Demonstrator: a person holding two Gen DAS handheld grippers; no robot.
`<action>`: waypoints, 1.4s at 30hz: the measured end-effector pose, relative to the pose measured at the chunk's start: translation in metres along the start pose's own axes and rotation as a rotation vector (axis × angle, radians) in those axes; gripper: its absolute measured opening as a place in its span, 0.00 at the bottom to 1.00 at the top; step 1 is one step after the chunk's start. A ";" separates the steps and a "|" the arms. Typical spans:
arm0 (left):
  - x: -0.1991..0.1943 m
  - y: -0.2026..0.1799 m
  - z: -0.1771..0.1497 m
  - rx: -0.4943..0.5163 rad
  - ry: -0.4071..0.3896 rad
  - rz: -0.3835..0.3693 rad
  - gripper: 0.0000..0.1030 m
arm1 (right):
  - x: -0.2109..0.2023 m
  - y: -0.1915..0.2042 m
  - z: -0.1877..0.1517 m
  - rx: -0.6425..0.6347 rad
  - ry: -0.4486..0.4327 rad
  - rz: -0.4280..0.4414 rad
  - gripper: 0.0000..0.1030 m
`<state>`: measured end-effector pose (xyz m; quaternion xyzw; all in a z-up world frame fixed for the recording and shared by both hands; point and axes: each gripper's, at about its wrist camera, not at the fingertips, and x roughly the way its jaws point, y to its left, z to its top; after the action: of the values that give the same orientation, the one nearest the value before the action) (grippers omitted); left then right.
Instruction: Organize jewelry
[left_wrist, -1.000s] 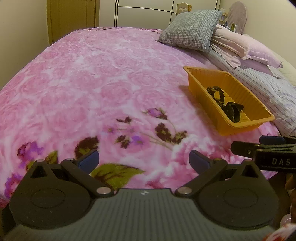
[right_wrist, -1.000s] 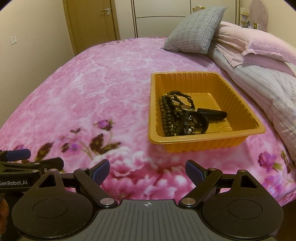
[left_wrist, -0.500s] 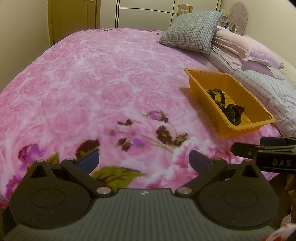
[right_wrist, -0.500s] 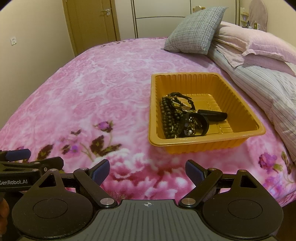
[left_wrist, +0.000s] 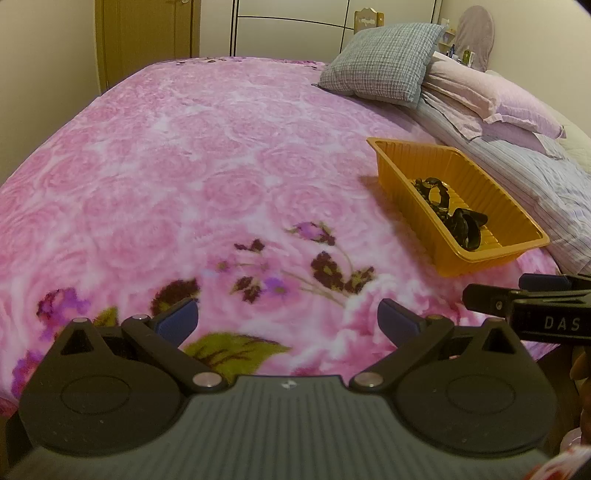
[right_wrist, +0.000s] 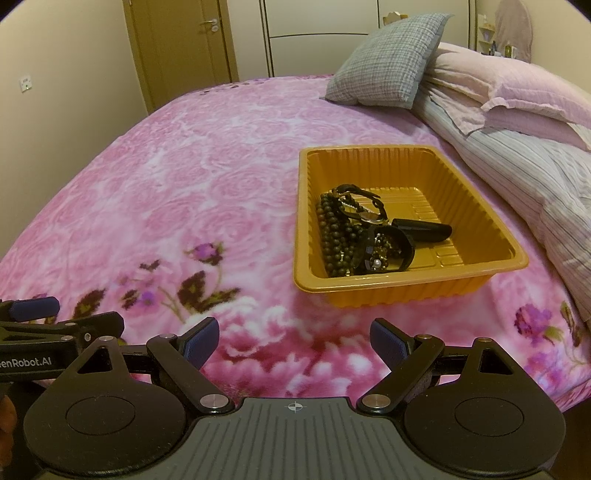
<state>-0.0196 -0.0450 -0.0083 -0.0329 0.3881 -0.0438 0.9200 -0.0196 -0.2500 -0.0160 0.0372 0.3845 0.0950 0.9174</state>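
Jewelry (right_wrist: 364, 236) is lying tangled inside the ribbed orange plastic tray (right_wrist: 491, 225), which is resting on the plush pink floral bed (right_wrist: 207, 177). Both the left gripper (left_wrist: 288, 323) and right gripper (right_wrist: 293, 339) are hovering released, jaws empty. Judgement: lifting one dark, round-beaded strand singly is advisable, avoiding snagging neighbours.

tray (left_wrist: 413, 201): sits slightly higher in the left view than a second ago
bedspread flowers (left_wrist: 325, 266): likewise shifted up a little
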 end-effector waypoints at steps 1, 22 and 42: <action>0.000 0.000 0.000 0.000 0.000 0.000 1.00 | -0.001 -0.001 0.000 0.001 0.000 0.001 0.86; 0.000 0.000 0.000 0.000 0.000 -0.001 1.00 | 0.000 -0.001 -0.001 0.004 0.001 0.001 0.86; -0.003 0.000 -0.003 -0.008 -0.020 -0.004 1.00 | -0.001 -0.002 -0.001 0.004 0.001 0.001 0.86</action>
<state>-0.0235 -0.0442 -0.0079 -0.0379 0.3788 -0.0437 0.9237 -0.0206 -0.2518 -0.0166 0.0394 0.3853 0.0946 0.9171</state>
